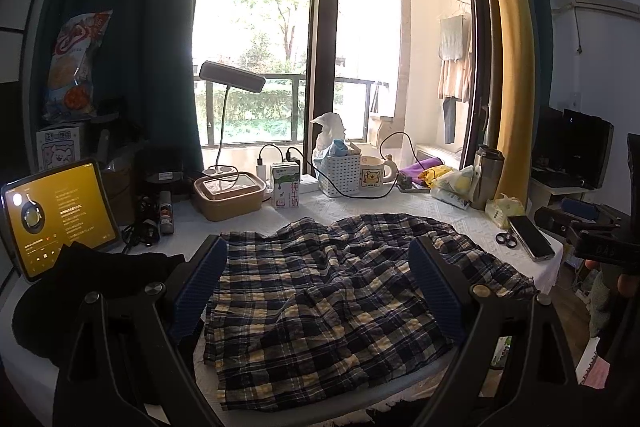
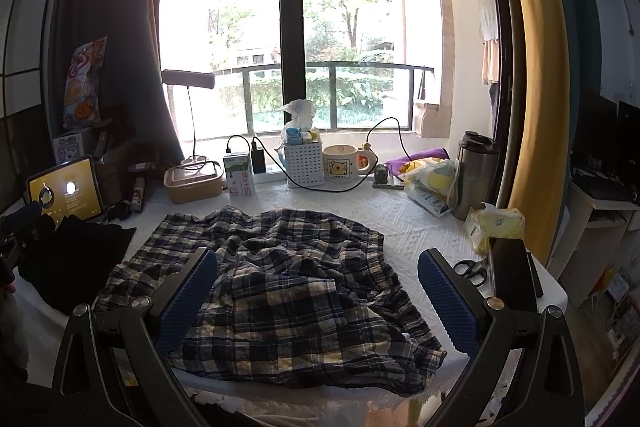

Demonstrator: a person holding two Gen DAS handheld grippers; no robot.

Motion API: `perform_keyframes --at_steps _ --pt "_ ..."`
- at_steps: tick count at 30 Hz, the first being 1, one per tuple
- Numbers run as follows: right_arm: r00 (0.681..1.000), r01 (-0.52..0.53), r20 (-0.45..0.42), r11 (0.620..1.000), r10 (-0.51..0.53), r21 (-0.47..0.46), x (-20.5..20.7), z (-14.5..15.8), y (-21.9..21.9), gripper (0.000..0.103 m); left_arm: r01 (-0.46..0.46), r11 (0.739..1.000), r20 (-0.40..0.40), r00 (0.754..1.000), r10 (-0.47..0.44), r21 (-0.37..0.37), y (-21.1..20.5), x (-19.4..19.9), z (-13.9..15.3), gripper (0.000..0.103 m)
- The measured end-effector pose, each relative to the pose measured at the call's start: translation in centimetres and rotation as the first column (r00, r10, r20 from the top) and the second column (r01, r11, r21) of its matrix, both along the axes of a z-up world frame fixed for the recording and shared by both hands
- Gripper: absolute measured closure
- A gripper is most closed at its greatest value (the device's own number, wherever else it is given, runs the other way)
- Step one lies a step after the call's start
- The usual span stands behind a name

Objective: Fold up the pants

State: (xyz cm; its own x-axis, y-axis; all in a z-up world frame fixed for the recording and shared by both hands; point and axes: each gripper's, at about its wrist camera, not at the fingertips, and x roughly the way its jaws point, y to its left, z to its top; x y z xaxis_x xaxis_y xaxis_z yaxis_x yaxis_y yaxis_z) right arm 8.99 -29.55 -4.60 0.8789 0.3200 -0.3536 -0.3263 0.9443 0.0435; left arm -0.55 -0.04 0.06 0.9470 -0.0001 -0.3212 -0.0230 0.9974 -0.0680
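Pants (image 1: 320,299) in dark plaid lay crumpled and unfolded across the white-covered table (image 2: 400,223), nearer its front edge, and we saw nothing yet folded. Beside them on the left sat a black garment (image 1: 100,279), with a lit tablet (image 1: 56,215) propped behind it. Our left gripper (image 1: 316,287) hung above the plaid cloth with its blue pads spread wide, gripping nothing. Our right gripper (image 2: 316,297) likewise stood wide apart over the cloth, empty. Scissors (image 2: 472,271) lay near the right edge.
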Motion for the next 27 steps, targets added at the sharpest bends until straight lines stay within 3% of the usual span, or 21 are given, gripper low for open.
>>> perform_keyframes --at_steps 27 --pt "1.000 -0.010 0.009 1.000 0.010 -0.008 0.07 -0.14 0.53 0.002 -0.009 1.000 0.000 1.000 0.009 -0.004 0.46 0.01 0.19 0.012"
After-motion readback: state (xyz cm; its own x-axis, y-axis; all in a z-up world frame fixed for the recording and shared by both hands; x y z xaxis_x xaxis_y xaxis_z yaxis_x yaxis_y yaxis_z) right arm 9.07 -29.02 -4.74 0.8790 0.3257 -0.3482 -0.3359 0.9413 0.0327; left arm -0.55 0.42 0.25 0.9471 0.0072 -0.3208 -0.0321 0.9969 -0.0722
